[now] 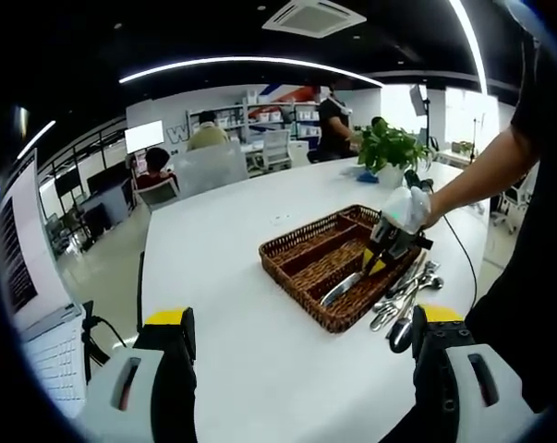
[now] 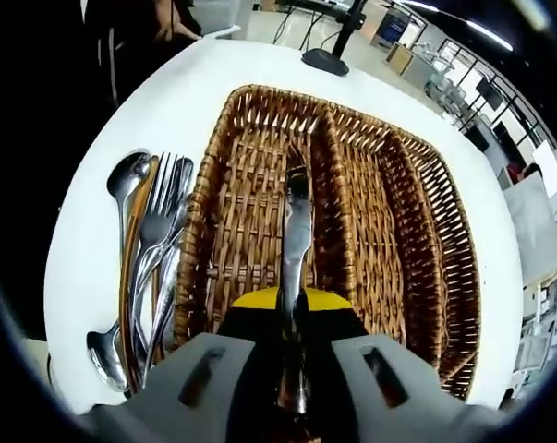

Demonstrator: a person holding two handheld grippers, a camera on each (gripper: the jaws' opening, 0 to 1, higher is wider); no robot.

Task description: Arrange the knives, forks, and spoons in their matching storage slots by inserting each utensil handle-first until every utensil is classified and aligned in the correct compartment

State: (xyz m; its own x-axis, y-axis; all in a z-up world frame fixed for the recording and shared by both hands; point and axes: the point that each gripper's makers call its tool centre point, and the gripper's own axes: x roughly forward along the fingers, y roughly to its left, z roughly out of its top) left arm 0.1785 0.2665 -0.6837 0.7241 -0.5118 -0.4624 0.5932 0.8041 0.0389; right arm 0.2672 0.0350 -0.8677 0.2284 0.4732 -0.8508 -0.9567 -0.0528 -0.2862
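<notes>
A brown wicker basket (image 1: pixel 292 242) with three long compartments sits on the white table. In the right gripper view my right gripper (image 2: pixel 292 300) is shut on a silver knife (image 2: pixel 295 231), which points forward along the leftmost compartment of the basket (image 2: pixel 260 92). In the left gripper view that right gripper (image 1: pixel 381 257), held by a gloved hand, tilts the knife (image 1: pixel 341 290) down over the basket's near end. Loose forks and spoons (image 2: pixel 149 249) lie in a pile on the table beside the basket (image 1: pixel 407 293). My left gripper (image 1: pixel 306 318) hangs open above bare table, well short of the basket.
A potted plant (image 1: pixel 389 149) stands behind the basket. A black stand base (image 2: pixel 324 61) sits past the basket's far end. A laptop (image 1: pixel 38 355) is at the far left. People and chairs (image 1: pixel 209 166) are at the table's far end.
</notes>
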